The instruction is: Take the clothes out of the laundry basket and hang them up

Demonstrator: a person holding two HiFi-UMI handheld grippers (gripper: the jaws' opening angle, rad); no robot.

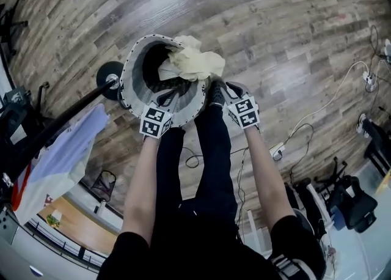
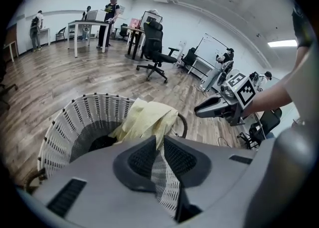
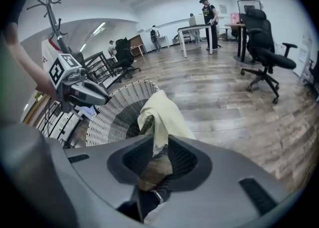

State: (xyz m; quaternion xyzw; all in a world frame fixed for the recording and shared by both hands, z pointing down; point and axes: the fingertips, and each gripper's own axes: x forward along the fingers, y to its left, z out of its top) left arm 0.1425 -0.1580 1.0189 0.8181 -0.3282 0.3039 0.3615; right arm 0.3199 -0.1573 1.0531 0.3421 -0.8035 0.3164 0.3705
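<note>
A wood-plank floor (image 1: 275, 40) fills the head view, with a white mesh laundry basket (image 1: 126, 80) at upper centre. A pale yellow cloth (image 1: 195, 63) lies draped over the basket's upper right rim and partly hangs outside. The left claw (image 2: 160, 141) sits at the near rim with its jaws clenched almost together. Only a thin slit is left, through which the basket's mesh shows, and nothing is clearly pinched. The right claw (image 3: 159, 140), just below the cloth, stands partly released. The cloth's lower edge dips between its jaw tips without being squeezed.
</note>
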